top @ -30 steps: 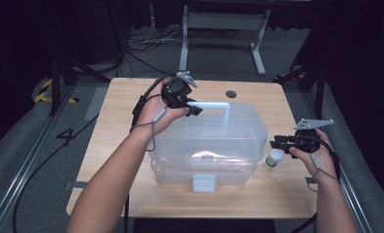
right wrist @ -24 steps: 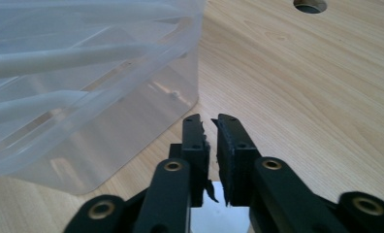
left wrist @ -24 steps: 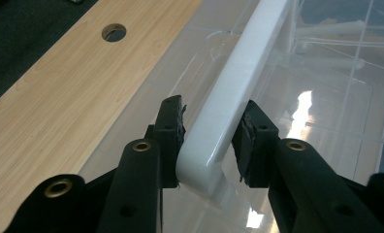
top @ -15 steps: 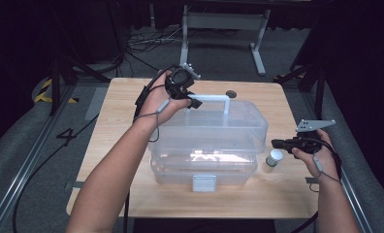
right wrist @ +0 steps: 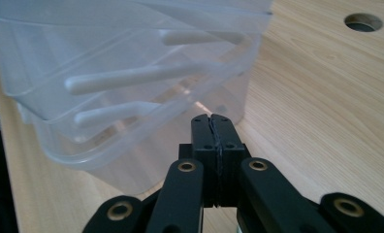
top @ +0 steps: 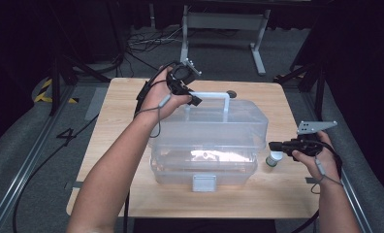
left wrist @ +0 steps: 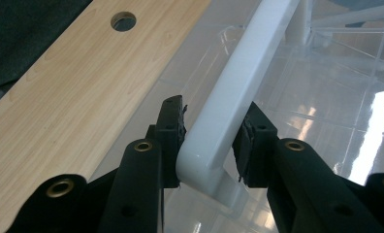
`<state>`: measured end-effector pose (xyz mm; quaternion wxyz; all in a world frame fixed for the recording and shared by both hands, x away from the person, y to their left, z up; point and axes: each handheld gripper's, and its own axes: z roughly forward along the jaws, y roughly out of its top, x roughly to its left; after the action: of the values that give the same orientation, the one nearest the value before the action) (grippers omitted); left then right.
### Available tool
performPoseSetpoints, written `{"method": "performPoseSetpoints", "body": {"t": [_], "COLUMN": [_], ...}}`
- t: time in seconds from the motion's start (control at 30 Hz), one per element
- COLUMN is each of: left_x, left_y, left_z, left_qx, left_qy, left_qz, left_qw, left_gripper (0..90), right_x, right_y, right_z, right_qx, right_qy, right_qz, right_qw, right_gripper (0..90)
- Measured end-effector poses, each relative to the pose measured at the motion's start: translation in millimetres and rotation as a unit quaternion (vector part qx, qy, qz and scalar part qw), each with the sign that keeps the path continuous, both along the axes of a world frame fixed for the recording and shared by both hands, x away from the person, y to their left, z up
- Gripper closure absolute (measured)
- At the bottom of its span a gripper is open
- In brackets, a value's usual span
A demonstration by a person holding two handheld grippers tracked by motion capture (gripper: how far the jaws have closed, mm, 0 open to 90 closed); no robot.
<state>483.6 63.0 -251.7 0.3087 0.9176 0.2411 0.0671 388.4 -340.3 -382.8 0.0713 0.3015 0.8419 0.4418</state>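
A clear box (top: 209, 145) sits at the middle of the tabletop (top: 112, 126), its white handle (top: 214, 97) standing up along the lid's far edge and running from 9 to 3 o'clock in the high view. The left claw (top: 192, 99) is at the handle's left corner, about 11 o'clock from the box's centre; in the left gripper view its jaws sit on either side of the handle (left wrist: 229, 107), narrow, with the pads touching or very nearly touching the bar just above the bend. The bar's long axis runs away from the claw toward 1 o'clock in that view, so the jaws straddle it crosswise, which looks like the right set for a lift or swing of the handle. The right claw (top: 273, 145) is at 3 o'clock from the box, low by the tabletop and just beside a small bottle (top: 274, 159); in the right gripper view its jaws are pressed together with nothing between them, pointing at the box's side wall (right wrist: 132, 97). The left hand (top: 163, 97) is clearly the nearer one to the handle, so any move on it likely falls to that side.
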Motion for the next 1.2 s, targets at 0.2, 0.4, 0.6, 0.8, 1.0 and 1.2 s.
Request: {"method": "performPoseSetpoints", "body": {"t": [0.2,0.4,0.6,0.8,1.0,1.2], "left_x": [1.4,2.1,2.0,2.8,-0.6,-8.7], "left_y": [0.0,0.0,0.0,1.6,5.6,18.2], "left_z": [0.2,0.4,0.3,-0.4,0.7,10.8], "left_qx": [-0.001,0.000,-0.001,-0.010,-0.025,-0.032], "left_qy": [0.003,0.005,0.006,0.014,0.009,-0.016], "left_qz": [0.001,0.001,0.002,-0.001,0.001,0.017], "left_qw": [1.0000,1.0000,1.0000,0.9999,0.9997,0.9992], "left_gripper": [67.7,67.7,67.7,67.4,56.4,45.9], "right_x": [-5.4,-11.4,-15.8,-16.2,-15.4,-14.7], "right_y": [6.9,18.2,28.8,30.3,32.0,32.5], "right_z": [3.1,9.0,14.0,15.0,13.6,14.4], "right_qx": [0.017,0.045,0.074,0.097,0.090,0.092], "right_qy": [-0.004,-0.018,-0.032,-0.042,-0.045,-0.049], "right_qz": [0.040,0.084,0.110,0.103,0.101,0.099], "right_qw": [0.9990,0.9953,0.9906,0.9890,0.9899,0.9896], "right_gripper": [90.0,90.0,90.0,90.0,90.0,90.0]}}
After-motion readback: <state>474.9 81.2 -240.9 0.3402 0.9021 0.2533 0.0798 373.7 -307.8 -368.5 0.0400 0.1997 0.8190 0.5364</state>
